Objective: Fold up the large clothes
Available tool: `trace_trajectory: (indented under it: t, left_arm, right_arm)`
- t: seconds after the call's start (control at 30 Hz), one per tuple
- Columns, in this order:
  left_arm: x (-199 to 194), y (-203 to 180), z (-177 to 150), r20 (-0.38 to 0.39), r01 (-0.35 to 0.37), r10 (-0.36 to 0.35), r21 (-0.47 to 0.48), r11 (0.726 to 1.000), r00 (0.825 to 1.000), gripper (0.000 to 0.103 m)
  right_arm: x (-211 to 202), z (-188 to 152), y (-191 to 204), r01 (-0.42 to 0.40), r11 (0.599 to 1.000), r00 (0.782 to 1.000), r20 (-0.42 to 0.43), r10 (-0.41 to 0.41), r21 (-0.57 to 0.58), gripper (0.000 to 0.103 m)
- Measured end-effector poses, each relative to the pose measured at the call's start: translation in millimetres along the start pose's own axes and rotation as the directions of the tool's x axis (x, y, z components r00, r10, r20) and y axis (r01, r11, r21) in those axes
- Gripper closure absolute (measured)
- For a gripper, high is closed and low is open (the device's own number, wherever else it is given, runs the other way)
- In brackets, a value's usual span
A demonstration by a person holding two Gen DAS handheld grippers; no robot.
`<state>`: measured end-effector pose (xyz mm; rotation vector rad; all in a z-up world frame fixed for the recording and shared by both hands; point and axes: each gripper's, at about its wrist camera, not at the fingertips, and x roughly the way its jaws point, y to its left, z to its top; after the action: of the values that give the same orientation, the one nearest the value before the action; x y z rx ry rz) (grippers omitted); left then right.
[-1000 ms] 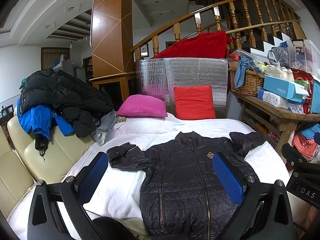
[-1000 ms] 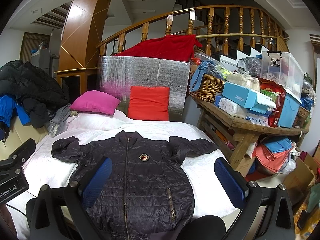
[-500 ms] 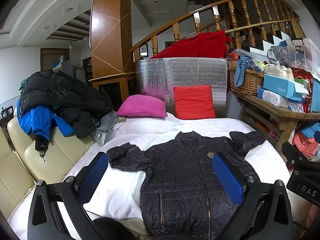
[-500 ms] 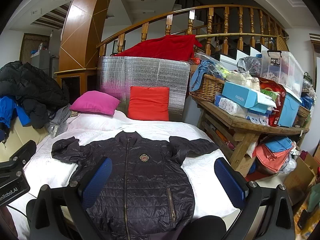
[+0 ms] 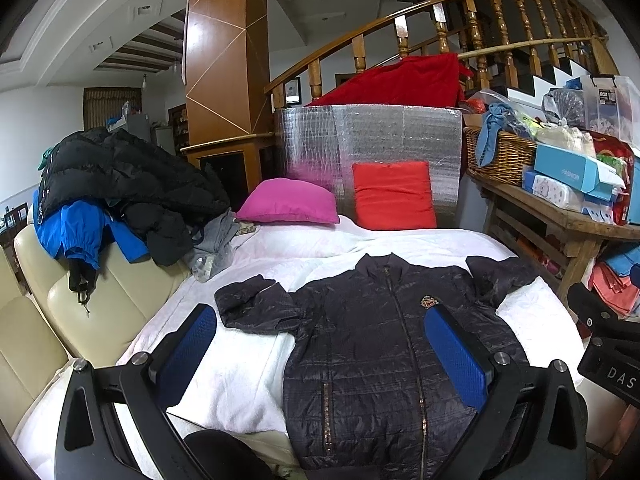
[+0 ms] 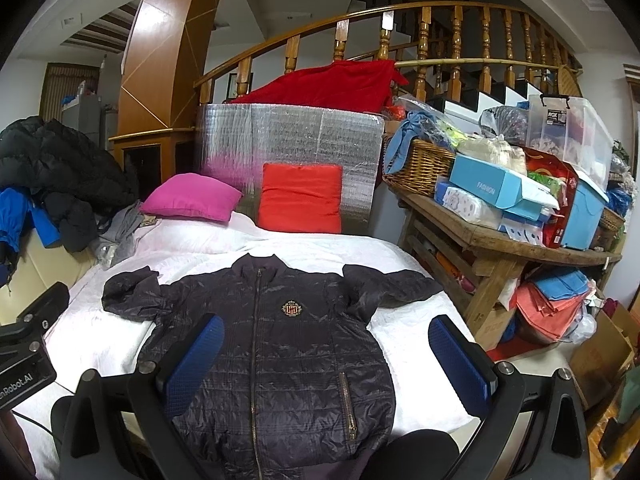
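In the left view the jacket (image 5: 384, 344) lay flat on the bed (image 5: 240, 360), collar away, ahead-right of the released left gripper (image 5: 320, 356); in the right view it lay ahead-left of the released right gripper (image 6: 326, 364).

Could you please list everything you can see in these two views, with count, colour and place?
jacket: one, dark navy, flat on the bed, zipped
bed: one, white cover
pillows: two, pink and red, at bed's head
coat pile: black and blue, on cream sofa
foil sheet: one, silver, behind pillows
wooden table: one, right, holding boxes and wicker basket
left gripper: open
right gripper: open
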<state>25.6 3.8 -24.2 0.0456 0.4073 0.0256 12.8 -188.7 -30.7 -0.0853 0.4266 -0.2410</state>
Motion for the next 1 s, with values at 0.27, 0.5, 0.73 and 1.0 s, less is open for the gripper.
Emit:
trace_trajectory:
  t: [0.27,0.5,0.73,1.0]
  left_arm:
    - [27,6,0,-0.033,-0.029,0.029,-0.011,1.000,0.999,0.000]
    - [77,8,-2,-0.104,-0.066,0.065,-0.006,0.998,0.992,0.000]
    - [126,4,1,-0.138,-0.084,0.084,0.010,0.996,0.987,0.000]
    - [186,-11,5,-0.178,-0.080,0.083,0.028,0.996,0.981,0.000]
  right_arm:
    - [22,7,3,-0.013,1.000,1.000,-0.015,0.013,0.004,0.000]
    - [71,16,-7,0.005,0.999,0.998,-0.066,-0.002,0.041,0.000]
    - [126,22,-19,0.039,0.997,0.992,-0.120,-0.031,0.068,0.000]
    - [200,26,-45,0.086,0.989,0.980,-0.188,-0.062,0.122,0.000]
